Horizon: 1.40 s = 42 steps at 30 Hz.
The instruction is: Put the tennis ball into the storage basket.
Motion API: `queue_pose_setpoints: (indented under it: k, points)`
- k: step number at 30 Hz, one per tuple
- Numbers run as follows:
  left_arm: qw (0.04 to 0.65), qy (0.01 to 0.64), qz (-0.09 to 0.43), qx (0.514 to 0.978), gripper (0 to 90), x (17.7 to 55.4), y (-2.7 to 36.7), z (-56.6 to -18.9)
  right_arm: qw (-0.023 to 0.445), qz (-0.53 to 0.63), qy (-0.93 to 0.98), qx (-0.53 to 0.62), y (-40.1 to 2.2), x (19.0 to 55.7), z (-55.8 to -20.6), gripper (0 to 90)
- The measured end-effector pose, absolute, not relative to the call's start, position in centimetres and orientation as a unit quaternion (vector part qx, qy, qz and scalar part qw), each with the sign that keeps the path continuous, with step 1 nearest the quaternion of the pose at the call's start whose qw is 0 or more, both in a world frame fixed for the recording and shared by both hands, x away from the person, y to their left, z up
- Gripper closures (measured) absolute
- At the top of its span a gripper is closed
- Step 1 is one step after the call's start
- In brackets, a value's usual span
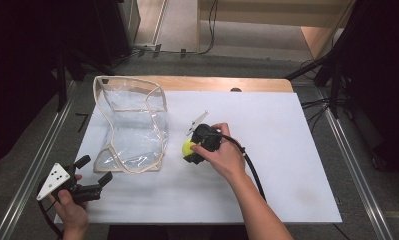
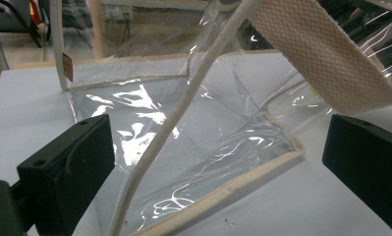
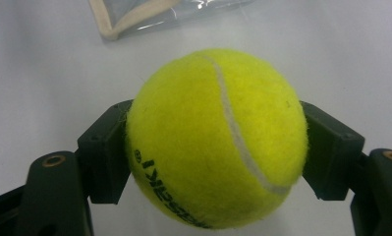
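A yellow tennis ball (image 3: 215,137) sits between the jaws of my right gripper (image 3: 215,147), which is shut on it; both black pads press its sides. From above, the ball (image 1: 187,146) shows at the middle of the white table, just right of a clear plastic bag (image 1: 132,122) with cream trim. My left gripper (image 1: 94,172) rests near the table's front left corner, open, its jaws pointing at the bag's near corner. In the left gripper view the bag (image 2: 198,142) and its cream strap (image 2: 326,54) lie ahead of the wide-apart jaws, with nothing between them.
The white table sheet (image 1: 287,150) has bare room to the right of my right hand. A wooden strip (image 1: 227,83) runs along its far edge. Metal rails (image 1: 357,165) border both sides, and black stands and cables sit beyond.
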<state>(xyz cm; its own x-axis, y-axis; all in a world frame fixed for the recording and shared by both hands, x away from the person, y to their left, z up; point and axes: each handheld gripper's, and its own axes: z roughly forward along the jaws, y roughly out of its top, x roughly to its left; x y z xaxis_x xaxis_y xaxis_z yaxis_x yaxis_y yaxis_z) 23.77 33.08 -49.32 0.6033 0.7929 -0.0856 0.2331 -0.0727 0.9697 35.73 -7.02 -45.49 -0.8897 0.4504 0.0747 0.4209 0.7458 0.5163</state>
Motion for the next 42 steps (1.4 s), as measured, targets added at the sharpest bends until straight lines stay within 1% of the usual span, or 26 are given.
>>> queue_pose_setpoints:
  k: [19, 24, 42]
  points:
    - [0.571, 0.373, 0.245, 0.689, 0.0, 23.8, 33.1, -49.3, 0.025, 0.273, 0.94, 0.201, -6.0, 36.0, -42.8, 22.7]
    - [0.57, 0.373, 0.245, 0.69, 0.0, 23.8, 33.1, -49.3, 0.015, 0.274, 0.942, 0.192, -5.9, 36.2, -42.0, 22.8]
    - [0.569, 0.373, 0.245, 0.691, 0.0, 23.8, 33.0, -49.3, 0.019, 0.27, 0.945, 0.184, -5.2, 36.2, -39.7, 22.8]
